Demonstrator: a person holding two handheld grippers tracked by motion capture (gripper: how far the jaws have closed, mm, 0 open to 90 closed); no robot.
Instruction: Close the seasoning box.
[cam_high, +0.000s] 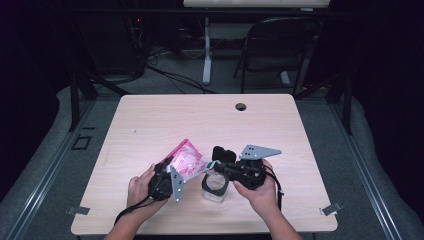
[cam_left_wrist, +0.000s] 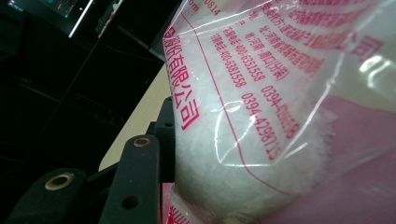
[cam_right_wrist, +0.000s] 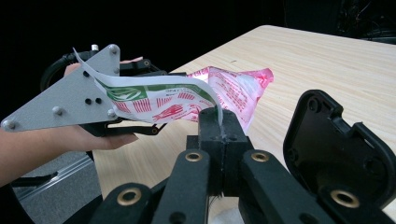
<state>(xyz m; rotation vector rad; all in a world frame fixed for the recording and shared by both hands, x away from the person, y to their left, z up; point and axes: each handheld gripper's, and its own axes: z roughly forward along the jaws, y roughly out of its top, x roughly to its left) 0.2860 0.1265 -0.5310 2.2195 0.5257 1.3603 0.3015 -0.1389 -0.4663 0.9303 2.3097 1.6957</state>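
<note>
The bag (cam_left_wrist: 261, 116) runs off the left gripper view's edges, hiding one jaw of the left gripper (cam_left_wrist: 187, 154).

Printed in red on the clear plastic bag (cam_left_wrist: 261, 93) of white grains, seen in the left gripper view: the Chinese characters 有限公司 running down one edge, then the numbers 400-6351558, 400-6381558 and 0394-4298715, plus a partly cut-off 0814 at the top. More red Chinese lines there, too small to read.
</note>
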